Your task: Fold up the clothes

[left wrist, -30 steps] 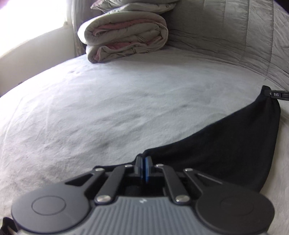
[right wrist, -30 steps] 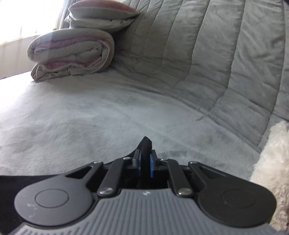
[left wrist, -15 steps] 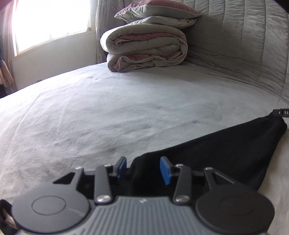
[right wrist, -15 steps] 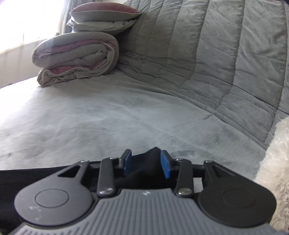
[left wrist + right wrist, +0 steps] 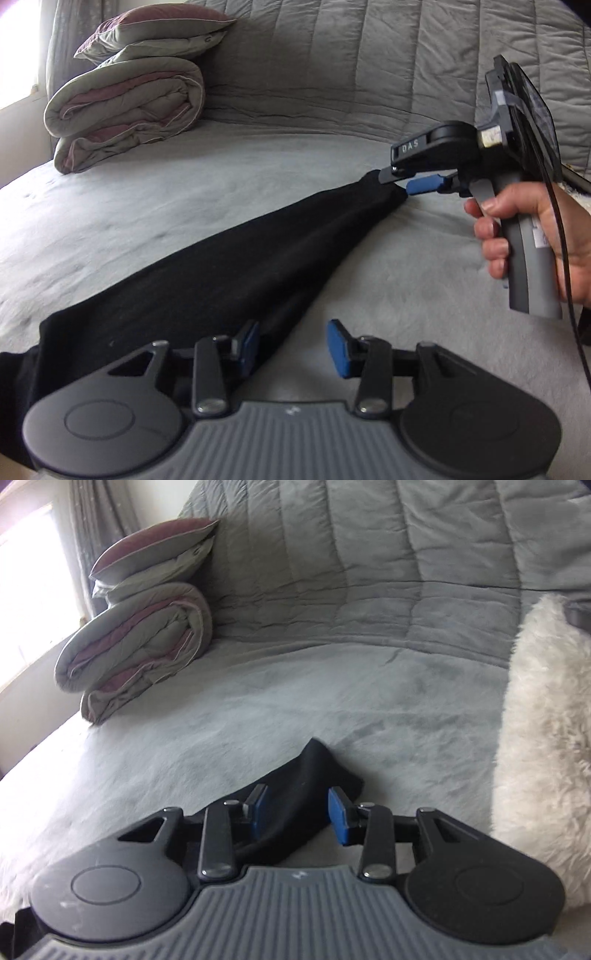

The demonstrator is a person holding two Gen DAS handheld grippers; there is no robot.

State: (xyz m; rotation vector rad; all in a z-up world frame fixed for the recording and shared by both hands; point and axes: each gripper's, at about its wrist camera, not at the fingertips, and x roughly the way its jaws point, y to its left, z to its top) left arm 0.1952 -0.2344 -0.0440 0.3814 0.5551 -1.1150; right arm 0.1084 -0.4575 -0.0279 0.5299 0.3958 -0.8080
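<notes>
1. Left gripper: fingers parted, gripping nothing; black garment beside the left finger.
2. Right gripper: fingers parted, garment corner loose between them.
3. Garment lies stretched on the grey bed.

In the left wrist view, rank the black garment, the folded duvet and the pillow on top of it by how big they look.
1. Black garment, though it lies nearest the camera.
2. Folded duvet.
3. Pillow, smallest.
</notes>
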